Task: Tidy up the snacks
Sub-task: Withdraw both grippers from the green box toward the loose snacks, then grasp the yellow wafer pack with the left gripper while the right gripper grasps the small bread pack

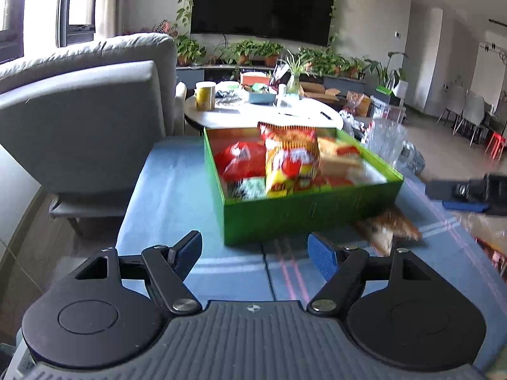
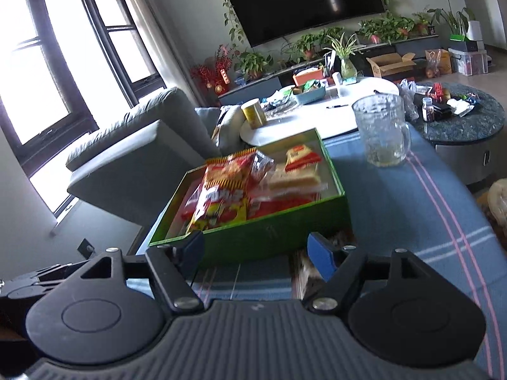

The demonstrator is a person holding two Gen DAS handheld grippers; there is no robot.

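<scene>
A green box [image 1: 304, 218] sits on the blue striped tablecloth [image 1: 171, 196] and holds several snack packs. A yellow and red bag [image 1: 290, 164] stands upright in it beside a red bag [image 1: 244, 161]. The box [image 2: 269, 237] and the upright bag [image 2: 225, 196] also show in the right wrist view. A brown snack pack [image 1: 389, 228] lies on the cloth by the box's near right corner, partly under it. My left gripper [image 1: 255, 250] is open and empty, just short of the box. My right gripper [image 2: 255, 248] is open and empty at the box's near wall.
A glass mug [image 2: 381, 129] stands on the cloth right of the box. A grey armchair [image 1: 82, 120] is at the left. A white round table [image 1: 263, 114] with a yellow tin and clutter lies behind the box. A dark round table [image 2: 462, 120] is at the right.
</scene>
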